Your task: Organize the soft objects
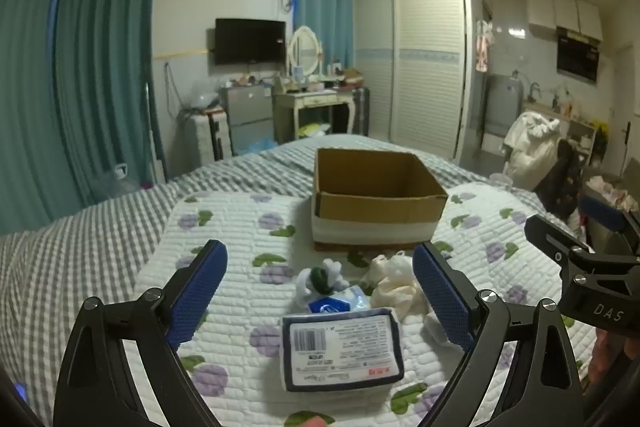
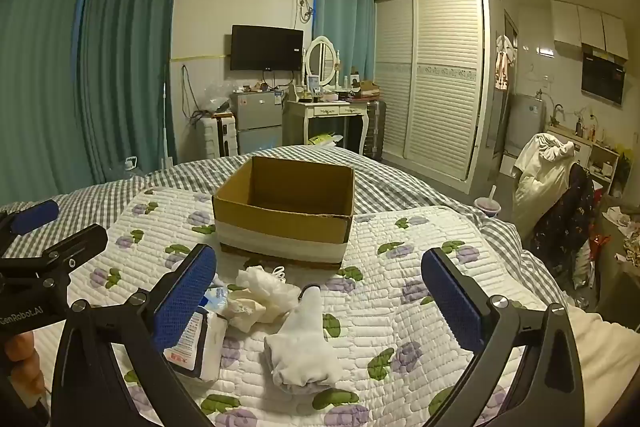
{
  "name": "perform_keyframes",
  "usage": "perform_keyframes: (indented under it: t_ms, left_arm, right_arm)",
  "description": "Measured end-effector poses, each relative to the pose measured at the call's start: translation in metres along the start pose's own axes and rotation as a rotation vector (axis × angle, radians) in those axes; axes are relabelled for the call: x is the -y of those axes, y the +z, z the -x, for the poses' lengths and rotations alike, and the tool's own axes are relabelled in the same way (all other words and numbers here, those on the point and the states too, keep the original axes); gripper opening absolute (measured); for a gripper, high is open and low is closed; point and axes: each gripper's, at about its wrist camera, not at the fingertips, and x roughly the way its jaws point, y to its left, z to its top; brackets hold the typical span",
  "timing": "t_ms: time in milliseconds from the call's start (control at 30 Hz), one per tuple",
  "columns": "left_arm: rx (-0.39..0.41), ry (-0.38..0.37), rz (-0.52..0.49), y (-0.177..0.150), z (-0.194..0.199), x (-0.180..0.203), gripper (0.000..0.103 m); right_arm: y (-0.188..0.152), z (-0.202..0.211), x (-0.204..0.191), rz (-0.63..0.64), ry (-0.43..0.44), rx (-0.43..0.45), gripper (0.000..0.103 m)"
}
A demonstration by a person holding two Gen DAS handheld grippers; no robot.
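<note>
An open cardboard box (image 1: 378,193) (image 2: 286,211) stands on the flowered quilt (image 1: 224,227), empty as far as I see. In front of it lie soft things: a blue-edged tissue pack (image 1: 342,353) (image 2: 200,343), a white and green plush (image 1: 322,279), a cream crumpled cloth (image 1: 394,285) (image 2: 260,297) and a white sock (image 2: 304,343). My left gripper (image 1: 320,297) is open above the tissue pack. My right gripper (image 2: 320,301) is open above the sock and holds nothing.
The quilt lies on a grey checked bed (image 2: 400,183). Beyond it stand a small fridge (image 2: 258,123), a dressing table (image 2: 334,113), a wardrobe (image 2: 436,79) and a chair draped with clothes (image 2: 552,183) at the right.
</note>
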Motion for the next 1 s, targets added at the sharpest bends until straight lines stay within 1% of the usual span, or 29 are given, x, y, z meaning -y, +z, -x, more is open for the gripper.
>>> perform_keyframes:
  t_ms: [333,500,533,600,1000]
  left_arm:
    - [-0.006,-0.002,0.001,-0.002,0.000,0.002,0.096]
    - [-0.006,-0.005,0.005,-0.002,0.000,0.001,0.096]
    - [-0.006,-0.007,0.006,-0.002,-0.002,0.001,0.096]
    - [-0.002,-0.008,0.006,-0.006,-0.003,-0.001,0.096]
    - [-0.004,-0.008,0.009,-0.005,0.000,-0.002,0.096]
  right_arm:
    - [-0.002,-0.002,0.001,0.005,-0.002,-0.011,0.103]
    - [-0.001,0.004,0.004,0.004,0.001,-0.010,0.103]
    - [-0.006,-0.003,-0.001,0.009,-0.001,-0.014,0.103]
    - [-0.008,-0.005,-0.001,0.011,0.000,-0.016,0.103]
    - [-0.005,-0.007,-0.008,0.025,0.002,-0.027,0.103]
